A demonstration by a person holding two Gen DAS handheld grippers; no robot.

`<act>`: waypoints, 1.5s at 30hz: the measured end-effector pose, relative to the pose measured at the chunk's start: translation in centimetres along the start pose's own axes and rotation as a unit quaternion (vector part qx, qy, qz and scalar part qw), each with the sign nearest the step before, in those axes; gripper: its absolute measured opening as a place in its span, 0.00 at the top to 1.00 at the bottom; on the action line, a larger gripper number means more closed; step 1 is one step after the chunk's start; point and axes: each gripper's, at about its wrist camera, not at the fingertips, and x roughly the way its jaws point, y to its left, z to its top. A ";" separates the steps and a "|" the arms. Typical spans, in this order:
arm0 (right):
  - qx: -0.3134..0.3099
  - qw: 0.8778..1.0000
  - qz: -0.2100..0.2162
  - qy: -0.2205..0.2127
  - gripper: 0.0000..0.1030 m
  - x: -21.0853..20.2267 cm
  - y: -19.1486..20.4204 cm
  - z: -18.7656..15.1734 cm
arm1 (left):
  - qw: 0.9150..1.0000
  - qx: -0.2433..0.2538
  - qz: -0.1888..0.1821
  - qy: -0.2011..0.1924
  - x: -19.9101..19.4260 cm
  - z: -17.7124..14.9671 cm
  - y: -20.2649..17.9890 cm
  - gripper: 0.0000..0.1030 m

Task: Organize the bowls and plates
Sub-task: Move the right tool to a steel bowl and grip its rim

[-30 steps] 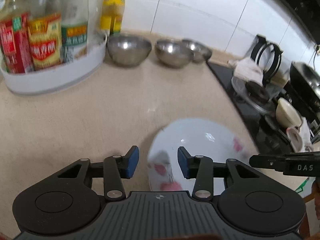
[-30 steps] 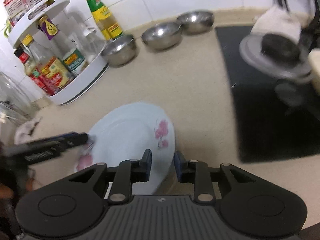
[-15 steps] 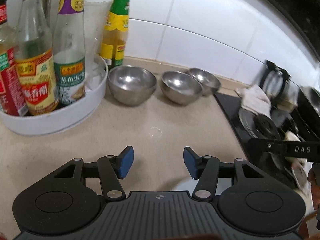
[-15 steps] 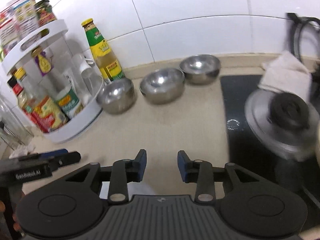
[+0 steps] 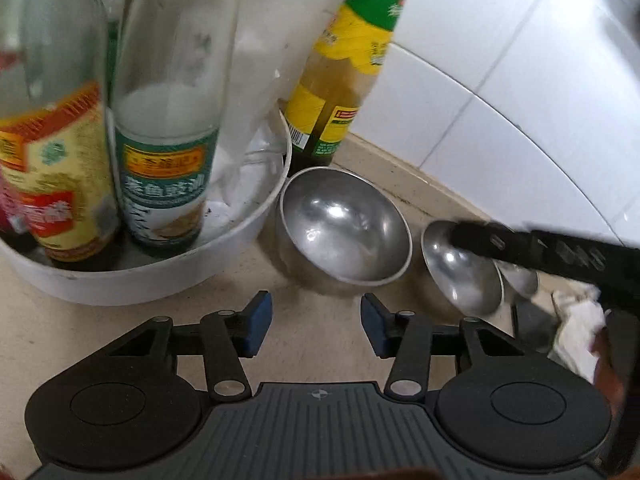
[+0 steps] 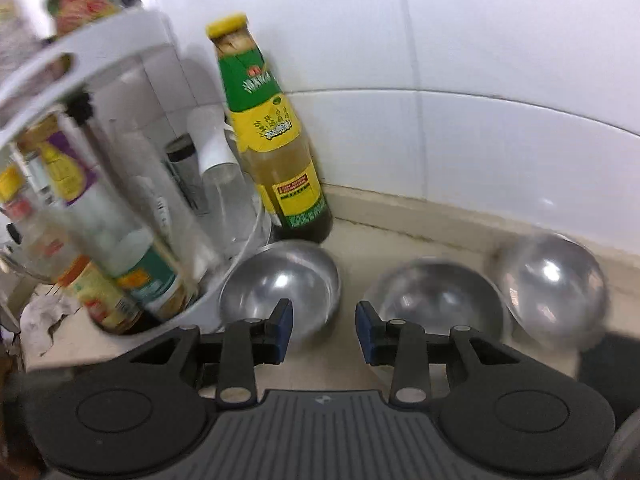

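Three steel bowls (image 6: 280, 284) (image 6: 436, 300) (image 6: 556, 280), one green-labelled bottle (image 6: 272, 140) beside them, one white tiered rack (image 5: 168, 276), two claws (image 5: 316, 330) (image 6: 323, 332).

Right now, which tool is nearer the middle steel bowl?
Right. The right tool is reaching over the middle steel bowl, while the left tool sits off to its left, facing the bowl beside the condiment rack.
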 end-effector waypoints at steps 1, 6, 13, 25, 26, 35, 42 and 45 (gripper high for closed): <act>-0.009 1.000 0.004 0.007 0.68 1.3 -0.1 0.9 | 1.000 -0.009 0.005 -0.001 0.4 0.2 -0.1 0.45; -0.036 0.998 0.006 0.052 0.68 7.1 -0.7 3.2 | 0.999 -0.037 0.026 -0.005 2.8 1.4 -0.5 0.42; -0.059 0.994 0.029 0.090 0.90 10.2 -1.3 2.6 | 0.998 -0.030 0.054 0.014 5.9 2.1 -0.4 0.53; -0.016 0.991 0.082 0.104 0.91 2.3 -2.0 -0.7 | 0.999 0.038 0.007 0.016 -0.2 -0.3 -1.1 0.55; -0.010 0.991 0.083 0.106 0.91 1.4 -2.1 -1.1 | 0.999 0.046 0.002 0.017 -0.6 -0.5 -1.4 0.55; 0.013 0.988 0.040 0.147 0.91 -2.3 -4.1 -6.2 | 0.990 0.108 -0.034 0.083 1.2 -4.8 -4.3 0.54; 0.059 0.986 0.040 0.151 0.83 -3.4 -6.3 -7.4 | 0.985 0.139 -0.033 0.094 1.8 -4.8 -4.4 0.47; 0.086 0.988 0.032 0.126 0.79 -4.8 -8.1 -6.2 | 0.990 0.127 -0.030 0.062 0.6 -2.6 -3.9 0.42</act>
